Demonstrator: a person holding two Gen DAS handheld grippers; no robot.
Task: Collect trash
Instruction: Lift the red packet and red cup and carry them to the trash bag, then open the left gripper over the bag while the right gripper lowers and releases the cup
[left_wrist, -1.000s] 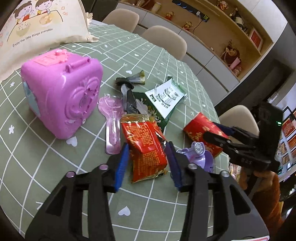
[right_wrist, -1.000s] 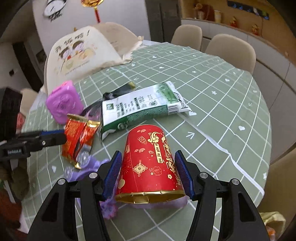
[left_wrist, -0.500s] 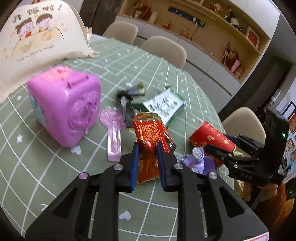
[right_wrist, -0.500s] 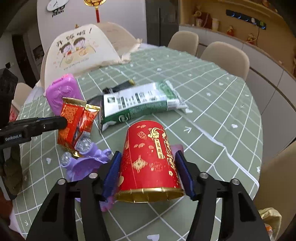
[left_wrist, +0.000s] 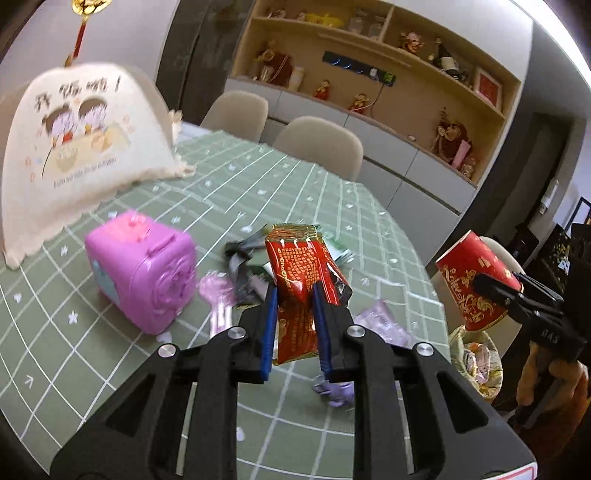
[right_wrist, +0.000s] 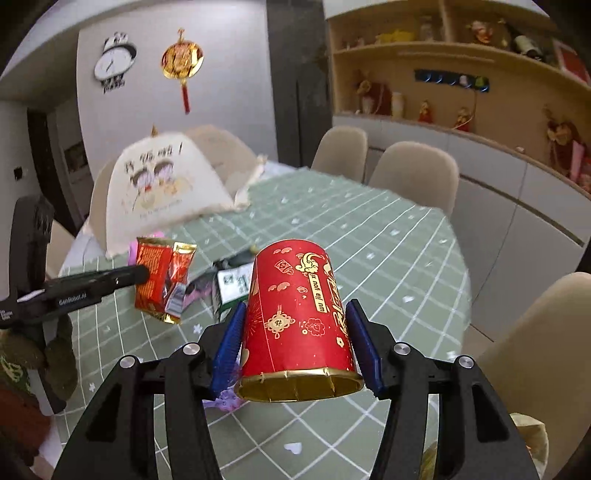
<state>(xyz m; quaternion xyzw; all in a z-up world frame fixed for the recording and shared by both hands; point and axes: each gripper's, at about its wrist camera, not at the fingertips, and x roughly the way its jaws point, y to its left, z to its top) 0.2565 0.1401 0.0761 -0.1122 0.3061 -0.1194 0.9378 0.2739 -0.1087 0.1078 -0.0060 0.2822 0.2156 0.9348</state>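
My left gripper (left_wrist: 294, 295) is shut on a red and gold snack wrapper (left_wrist: 299, 266), which hangs crumpled between the blue pads above the green checked table (left_wrist: 295, 192). In the right wrist view the same wrapper (right_wrist: 159, 280) shows at the left, clear of the cloth. My right gripper (right_wrist: 295, 314) is shut on a red paper cup (right_wrist: 299, 314) with gold print, its gold rim toward the camera. The cup (left_wrist: 469, 280) is held in the air past the table's right edge.
A pink toy box (left_wrist: 144, 280), a pink plastic spoon (left_wrist: 218, 299), a dark wrapper (left_wrist: 240, 262), a green and white packet (right_wrist: 232, 284) and a purple toy (left_wrist: 384, 325) lie on the table. A cream food cover (left_wrist: 81, 158) stands far left. A gold-lined bag (left_wrist: 476, 358) with scraps sits below the cup. Chairs ring the table.
The left jaws closed on the red wrapper and lifted it off the table. The right gripper rose and drew back with the red cup, which has left the cloth.
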